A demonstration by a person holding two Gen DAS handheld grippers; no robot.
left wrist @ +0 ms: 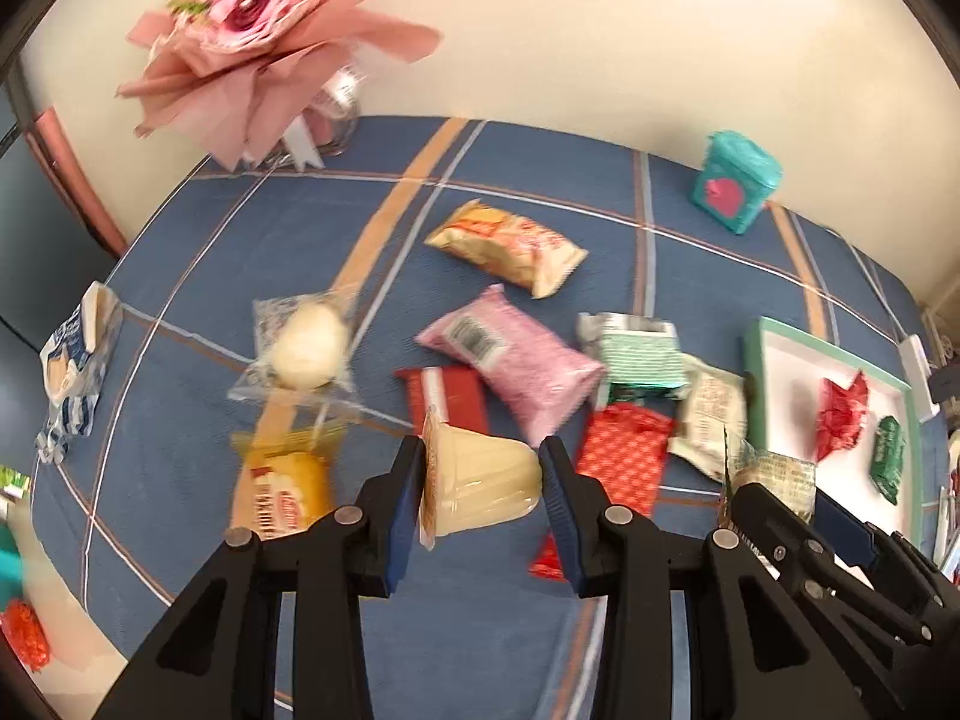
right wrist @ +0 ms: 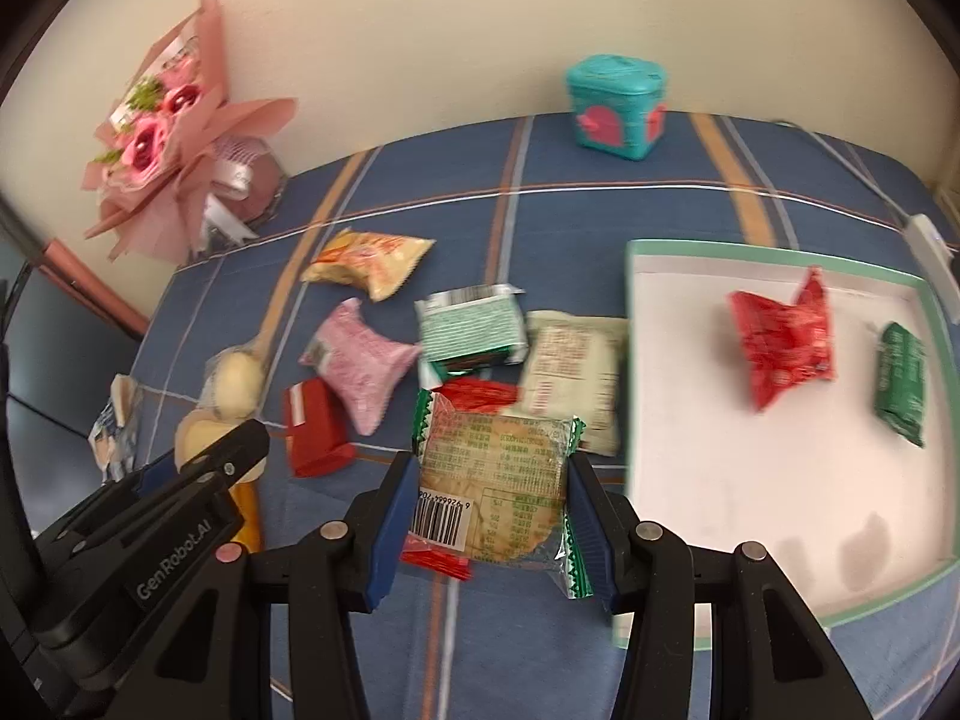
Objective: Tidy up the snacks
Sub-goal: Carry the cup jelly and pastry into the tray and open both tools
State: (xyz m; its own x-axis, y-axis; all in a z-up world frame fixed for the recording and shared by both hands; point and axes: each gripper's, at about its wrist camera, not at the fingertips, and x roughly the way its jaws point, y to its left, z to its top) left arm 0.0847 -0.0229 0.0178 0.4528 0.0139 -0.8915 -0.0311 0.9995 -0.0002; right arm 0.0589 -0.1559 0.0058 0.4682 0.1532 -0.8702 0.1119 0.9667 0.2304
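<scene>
My left gripper [left wrist: 480, 483] is shut on a pale yellow jelly cup [left wrist: 480, 480], held above the blue checked cloth. My right gripper [right wrist: 492, 498] is shut on a green-edged cracker packet [right wrist: 495, 474] with a barcode, also lifted off the cloth. In the left wrist view the right gripper [left wrist: 774, 489] shows at the right with that packet [left wrist: 780, 474]. In the right wrist view the left gripper's fingers [right wrist: 228, 450] show at the left with the cup [right wrist: 195, 438]. Several snack packets lie loose on the cloth: a pink one [left wrist: 516, 360], a beige one [left wrist: 507, 243], a green-striped one [right wrist: 471, 327]. A white tray [right wrist: 690, 420] with a mint rim holds a red packet [right wrist: 783, 339] and a green packet [right wrist: 900, 381].
A pink paper bouquet [left wrist: 258, 42] stands at the back left by the wall. A teal box [right wrist: 618, 105] with a pink heart stands at the back. A blue-and-white bag [left wrist: 72, 372] lies near the cloth's left edge. A yellow packet [left wrist: 288, 492] lies under the left gripper's left finger.
</scene>
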